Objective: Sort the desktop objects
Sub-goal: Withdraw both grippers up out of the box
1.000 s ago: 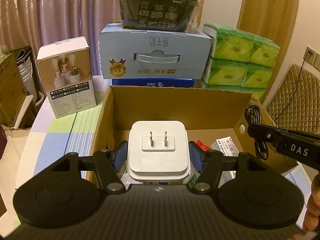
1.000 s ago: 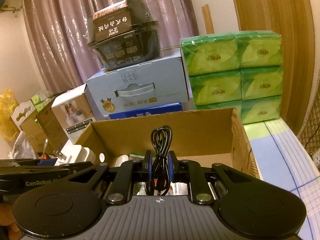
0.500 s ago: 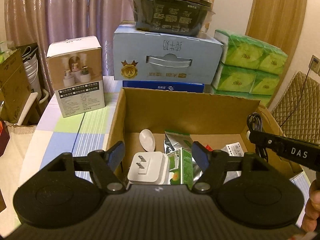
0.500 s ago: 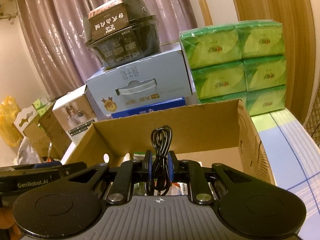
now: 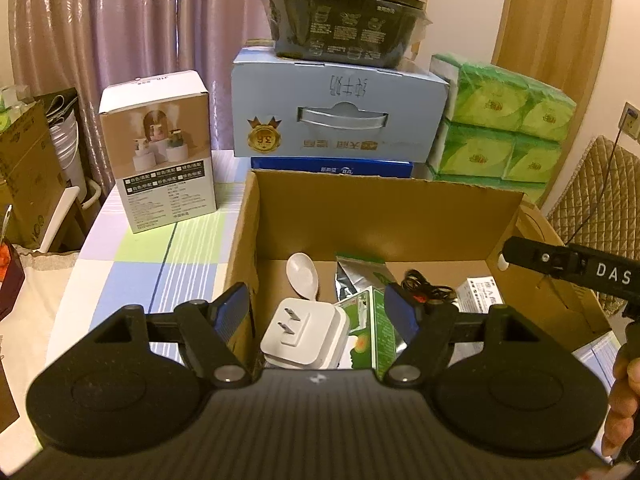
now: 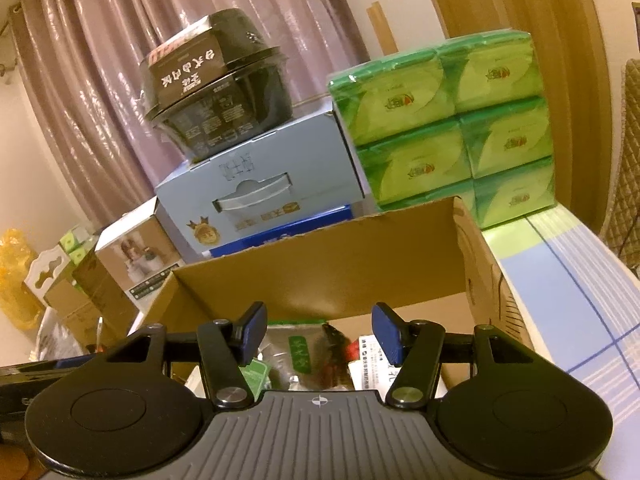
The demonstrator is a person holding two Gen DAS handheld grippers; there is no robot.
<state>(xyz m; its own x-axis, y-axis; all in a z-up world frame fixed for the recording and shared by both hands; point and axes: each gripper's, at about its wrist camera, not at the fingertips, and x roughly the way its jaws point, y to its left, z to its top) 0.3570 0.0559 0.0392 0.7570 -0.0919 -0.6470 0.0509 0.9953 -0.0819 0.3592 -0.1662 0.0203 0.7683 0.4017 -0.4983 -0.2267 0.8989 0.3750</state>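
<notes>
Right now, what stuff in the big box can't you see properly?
- Left view: the charger has its bottom cut off by the left gripper body.
- Left view: the cable is partly behind a blue finger pad.
- Right view: the cable is a dark blur; the silver packet print is too small.

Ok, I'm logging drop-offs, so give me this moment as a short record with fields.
left gripper: open, nothing held
right gripper: fingers just opened, nothing between them
white plug adapter: lying in cardboard box
black cable: lying in box, right of green packets
white spoon: in box, behind adapter
</notes>
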